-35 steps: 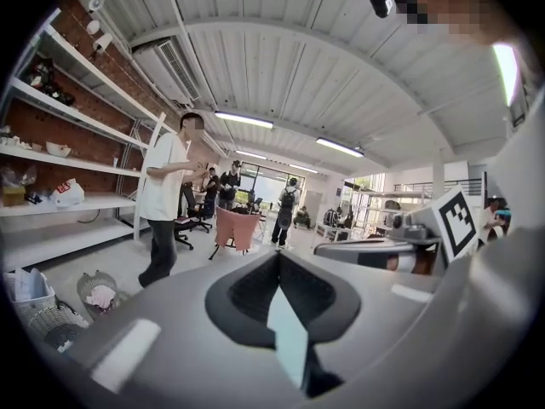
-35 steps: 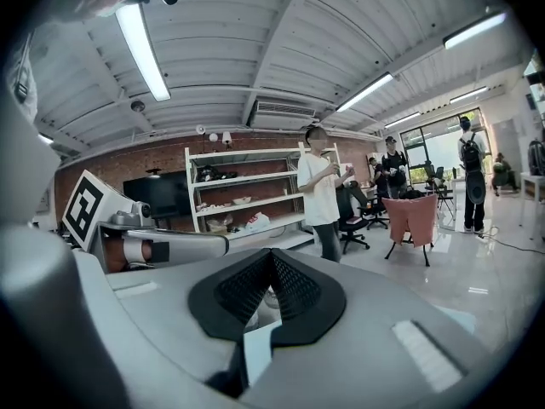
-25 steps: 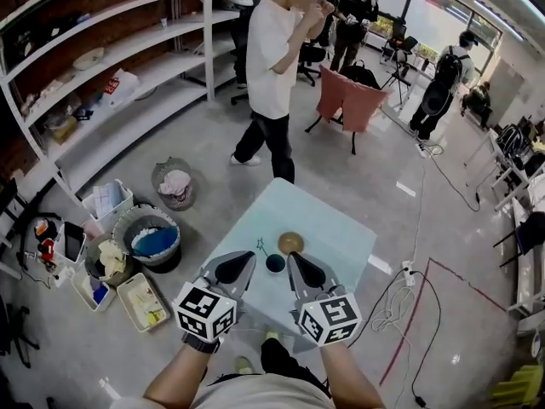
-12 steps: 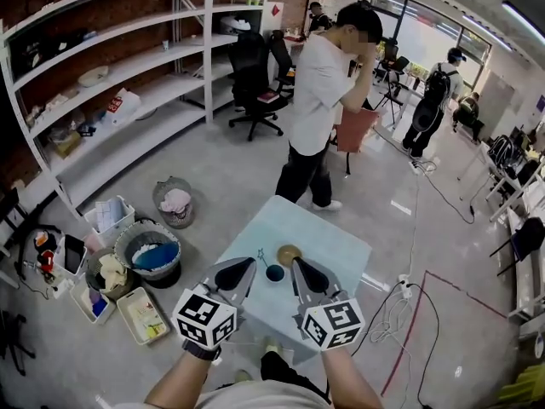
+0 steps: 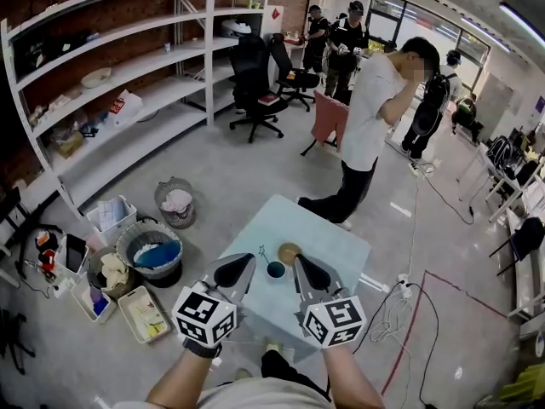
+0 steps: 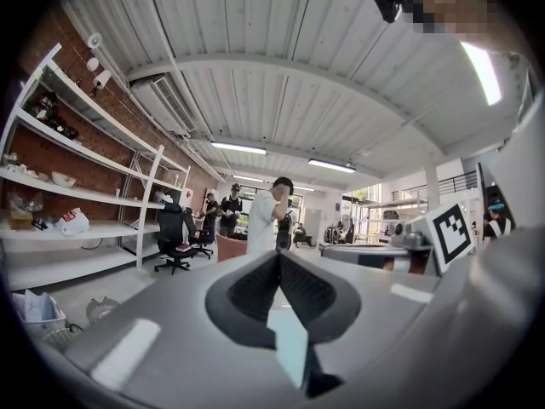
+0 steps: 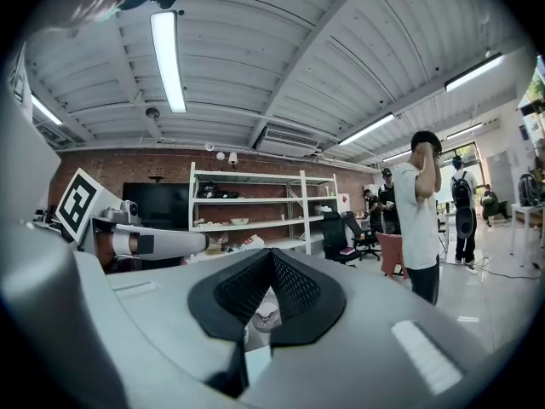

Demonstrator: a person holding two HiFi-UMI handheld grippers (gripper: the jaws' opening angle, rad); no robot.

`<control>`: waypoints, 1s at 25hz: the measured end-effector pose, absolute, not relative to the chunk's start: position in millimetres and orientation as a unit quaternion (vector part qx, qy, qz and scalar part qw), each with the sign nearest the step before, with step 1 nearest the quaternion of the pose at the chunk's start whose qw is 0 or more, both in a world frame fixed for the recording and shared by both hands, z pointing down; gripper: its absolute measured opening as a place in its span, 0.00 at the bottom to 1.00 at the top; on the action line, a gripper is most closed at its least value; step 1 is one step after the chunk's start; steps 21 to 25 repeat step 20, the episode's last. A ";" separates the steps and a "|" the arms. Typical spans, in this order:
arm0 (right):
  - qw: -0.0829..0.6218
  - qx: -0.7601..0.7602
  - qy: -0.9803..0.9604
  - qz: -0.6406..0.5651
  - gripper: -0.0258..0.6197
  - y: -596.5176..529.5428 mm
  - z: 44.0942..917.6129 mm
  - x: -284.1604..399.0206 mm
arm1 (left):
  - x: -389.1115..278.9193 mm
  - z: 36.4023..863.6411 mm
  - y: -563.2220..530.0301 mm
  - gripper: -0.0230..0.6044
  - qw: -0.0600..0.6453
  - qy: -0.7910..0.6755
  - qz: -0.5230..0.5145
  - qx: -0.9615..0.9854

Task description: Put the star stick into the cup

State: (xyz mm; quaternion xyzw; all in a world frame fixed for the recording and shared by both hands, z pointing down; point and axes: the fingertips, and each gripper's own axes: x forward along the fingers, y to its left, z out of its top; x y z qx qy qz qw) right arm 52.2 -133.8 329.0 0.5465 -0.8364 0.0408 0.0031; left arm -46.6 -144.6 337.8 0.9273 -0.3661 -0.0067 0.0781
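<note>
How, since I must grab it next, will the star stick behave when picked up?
Probably very light: the star stick looks thin beside the cup. Lying flat on the table, it may slide or pivot when nudged and be awkward to pinch. Stiffness can't be judged here.

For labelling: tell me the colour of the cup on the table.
Dark blue cup, clearest in the head view.

A person (image 5: 368, 122) stands beyond the table (image 5: 334, 239); bins (image 5: 150, 247) sit left.
</note>
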 end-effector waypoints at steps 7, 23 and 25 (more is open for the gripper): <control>0.004 0.548 -0.836 0.040 0.06 -130.9 328.7 48.3 | -48.7 334.7 -140.6 0.05 0.075 -0.365 -0.009 0.928; 0.007 0.548 -0.835 0.046 0.06 -131.9 337.1 53.7 | -43.7 341.1 -142.2 0.05 0.079 -0.368 -0.007 0.926; 0.007 0.548 -0.835 0.046 0.06 -131.9 337.1 53.7 | -43.7 341.1 -142.2 0.05 0.079 -0.368 -0.007 0.926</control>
